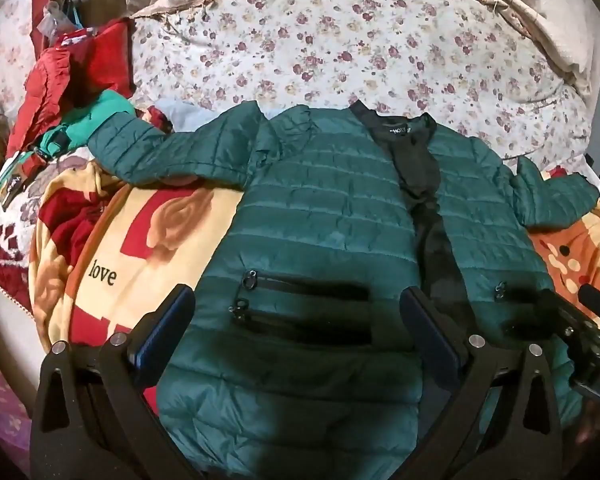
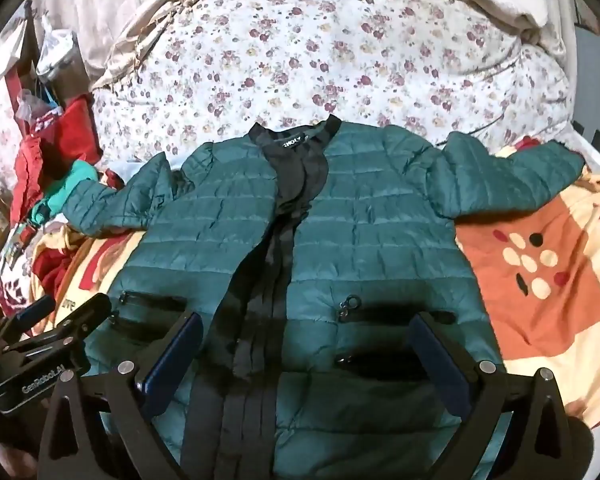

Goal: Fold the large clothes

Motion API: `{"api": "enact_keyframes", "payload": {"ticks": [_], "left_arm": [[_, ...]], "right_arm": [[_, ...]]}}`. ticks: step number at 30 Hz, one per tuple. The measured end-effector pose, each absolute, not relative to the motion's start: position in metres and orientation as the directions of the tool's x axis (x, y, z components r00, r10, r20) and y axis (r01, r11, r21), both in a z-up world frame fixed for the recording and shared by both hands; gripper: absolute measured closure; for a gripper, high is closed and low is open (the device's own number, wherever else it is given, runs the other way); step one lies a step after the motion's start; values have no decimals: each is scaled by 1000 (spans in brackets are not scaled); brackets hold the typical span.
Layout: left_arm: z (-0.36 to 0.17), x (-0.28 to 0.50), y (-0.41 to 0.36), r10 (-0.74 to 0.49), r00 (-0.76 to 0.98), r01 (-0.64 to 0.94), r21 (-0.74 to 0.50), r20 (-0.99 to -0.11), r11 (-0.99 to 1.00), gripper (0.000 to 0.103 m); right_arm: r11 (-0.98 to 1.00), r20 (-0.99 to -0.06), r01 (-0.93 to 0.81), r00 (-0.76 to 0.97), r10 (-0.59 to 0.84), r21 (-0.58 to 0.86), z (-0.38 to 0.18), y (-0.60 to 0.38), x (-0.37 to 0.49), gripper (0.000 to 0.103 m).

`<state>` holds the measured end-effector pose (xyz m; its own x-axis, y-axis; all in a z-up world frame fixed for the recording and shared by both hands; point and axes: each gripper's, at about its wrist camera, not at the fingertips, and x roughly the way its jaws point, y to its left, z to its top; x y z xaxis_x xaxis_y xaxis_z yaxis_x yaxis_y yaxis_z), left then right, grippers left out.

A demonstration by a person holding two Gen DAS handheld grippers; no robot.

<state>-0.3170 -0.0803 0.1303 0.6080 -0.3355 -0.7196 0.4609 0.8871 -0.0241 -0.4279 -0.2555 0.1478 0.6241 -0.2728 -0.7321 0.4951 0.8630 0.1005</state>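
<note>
The green jacket (image 1: 320, 216) lies flat, collar far, hem near — left gripper (image 1: 296, 320) and right gripper (image 2: 304, 344) hover over it, jaws spread, empty.

My left tool (image 1: 296, 312), jaws wide, hangs above the green quilted jacket (image 1: 320, 208) spread flat; floral bedsheet (image 1: 340, 48) beyond.

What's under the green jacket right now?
The green jacket lies on a patterned blanket, with a floral quilt beyond its collar. Anything directly beneath it is covered.
</note>
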Motion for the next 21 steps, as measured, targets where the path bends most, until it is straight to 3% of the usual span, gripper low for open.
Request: {"api": "enact_keyframes", "payload": {"ticks": [21], "left_arm": [[132,-321,-83,-337,628,452,-24,-701,892,0]], "right_arm": [[860,-730,506,611,-306,62,147,-256,-426,1]]}}
